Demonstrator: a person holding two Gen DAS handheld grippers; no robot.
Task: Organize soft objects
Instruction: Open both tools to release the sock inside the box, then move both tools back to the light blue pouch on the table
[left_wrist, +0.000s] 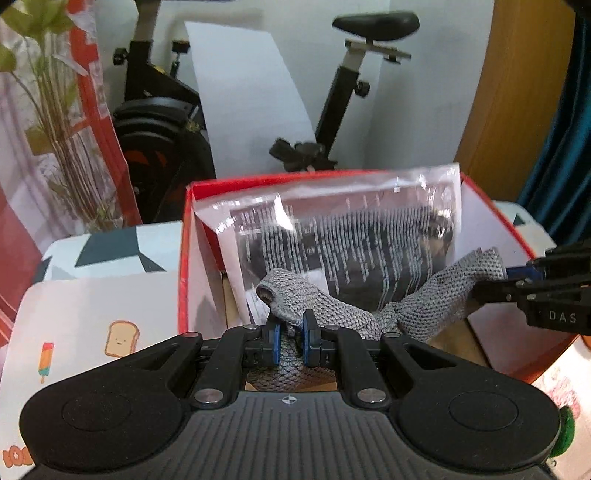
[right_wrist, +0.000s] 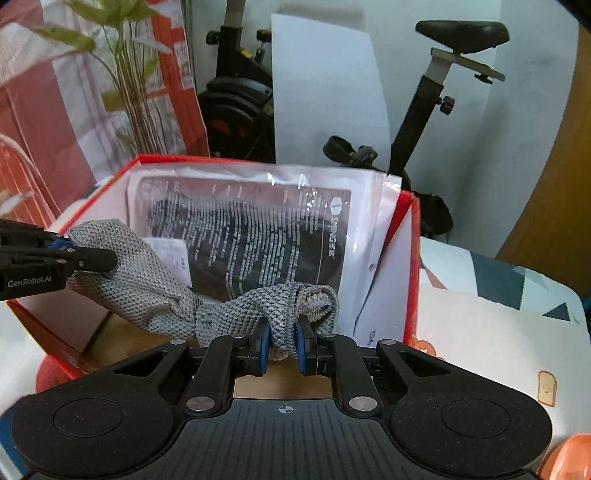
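Observation:
A grey knitted cloth (left_wrist: 332, 314) is stretched between my two grippers over an open red box (left_wrist: 186, 258). My left gripper (left_wrist: 290, 341) is shut on one bunched end of it. My right gripper (right_wrist: 282, 345) is shut on the other end of the grey knitted cloth (right_wrist: 147, 280). In the left wrist view the right gripper (left_wrist: 517, 282) comes in from the right, clamped on the cloth. In the right wrist view the left gripper (right_wrist: 64, 249) enters from the left, also clamped on it. A clear plastic packet (right_wrist: 258, 229) with dark contents leans against the far wall of the red box (right_wrist: 410, 258).
The box stands on a table covered by a white cloth with cartoon prints (left_wrist: 92, 332). Behind it are an exercise bike (left_wrist: 347, 92), a white sheet (left_wrist: 255, 96) and a plant (left_wrist: 55, 110). A wooden panel (left_wrist: 517, 103) rises at the right.

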